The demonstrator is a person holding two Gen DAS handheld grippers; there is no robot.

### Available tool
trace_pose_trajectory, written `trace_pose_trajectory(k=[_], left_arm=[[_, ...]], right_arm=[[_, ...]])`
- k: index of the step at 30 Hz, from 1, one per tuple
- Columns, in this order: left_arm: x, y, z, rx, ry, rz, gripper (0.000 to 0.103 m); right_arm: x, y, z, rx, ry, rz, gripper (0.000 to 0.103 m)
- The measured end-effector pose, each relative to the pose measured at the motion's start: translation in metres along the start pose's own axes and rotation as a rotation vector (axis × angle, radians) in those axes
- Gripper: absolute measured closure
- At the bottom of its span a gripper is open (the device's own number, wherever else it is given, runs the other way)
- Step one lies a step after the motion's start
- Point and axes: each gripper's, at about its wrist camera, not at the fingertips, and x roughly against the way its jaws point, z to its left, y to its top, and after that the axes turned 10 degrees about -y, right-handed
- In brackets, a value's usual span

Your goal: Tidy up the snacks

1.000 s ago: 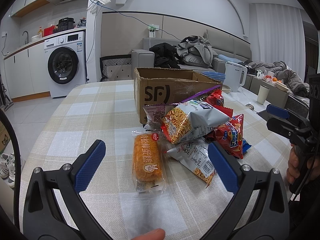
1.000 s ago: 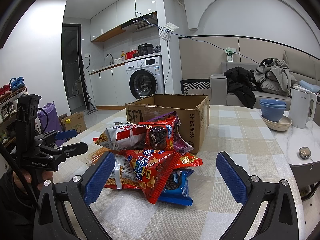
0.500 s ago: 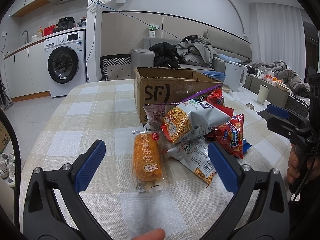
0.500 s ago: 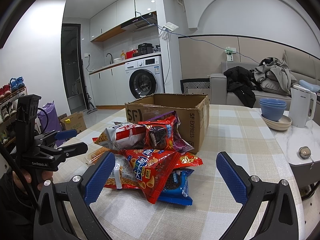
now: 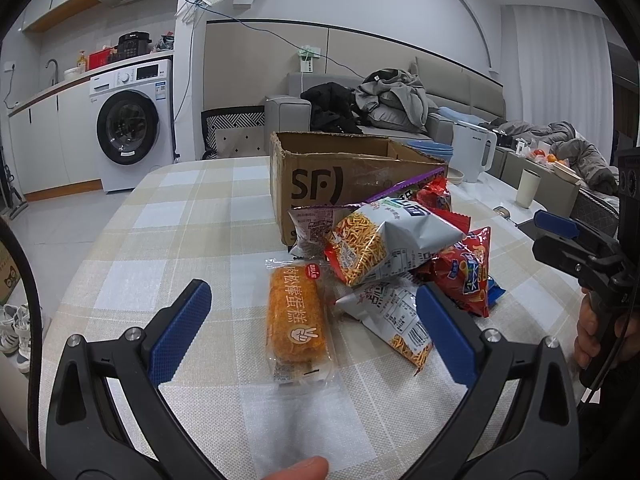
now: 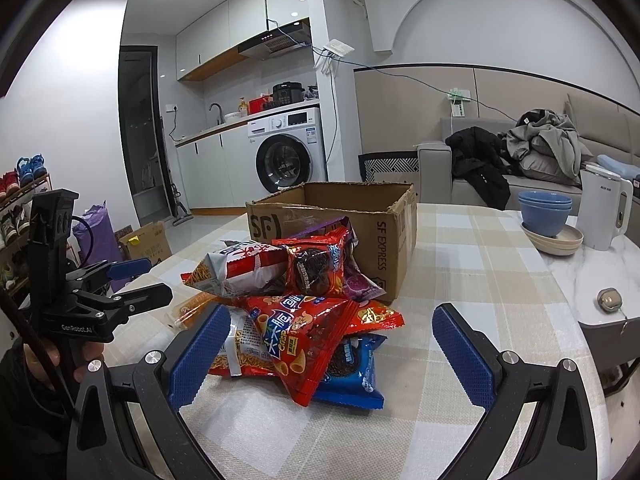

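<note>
A pile of snack bags lies in front of an open cardboard box [image 5: 320, 184], also in the right wrist view [image 6: 384, 232]. An orange cake packet [image 5: 296, 320] lies nearest my left gripper [image 5: 314, 332], which is open and empty just short of it. A grey-and-red crisp bag [image 5: 384, 240] tops the pile. My right gripper [image 6: 332, 348] is open and empty, with a red snack bag [image 6: 296, 340] and a blue cookie pack [image 6: 352, 372] between its fingers' line. Each gripper shows in the other's view, the right one [image 5: 560, 236] and the left one [image 6: 132, 280].
The checked tablecloth [image 5: 172, 232] covers the table. Blue bowls [image 6: 544, 208], a white kettle [image 6: 604, 208] and a small round object [image 6: 610, 299] stand on the marble side. A washing machine [image 5: 128, 132] and a sofa with clothes [image 5: 384, 100] are behind.
</note>
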Motion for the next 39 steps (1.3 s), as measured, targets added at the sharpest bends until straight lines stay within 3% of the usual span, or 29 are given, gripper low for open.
trace_pose_trajectory(k=[17, 29, 36, 39], left_arm=[[-0.013, 0.000, 0.005, 0.021, -0.002, 0.051, 0.001], [-0.039, 0.009, 0.013, 0.002, 0.033, 0.173, 0.001], [-0.060, 0.008, 0.031, 0.052, 0.053, 0.229, 0.001], [-0.069, 0.006, 0.037, 0.064, 0.057, 0.256, 0.001]], right_arm=[[-0.010, 0.002, -0.002, 0.004, -0.005, 0.053, 0.000], [-0.044, 0.008, 0.018, 0.045, 0.020, 0.203, 0.000], [-0.059, 0.007, 0.026, 0.046, 0.055, 0.267, 0.000], [-0.068, 0.006, 0.025, 0.035, 0.051, 0.287, 0.006]])
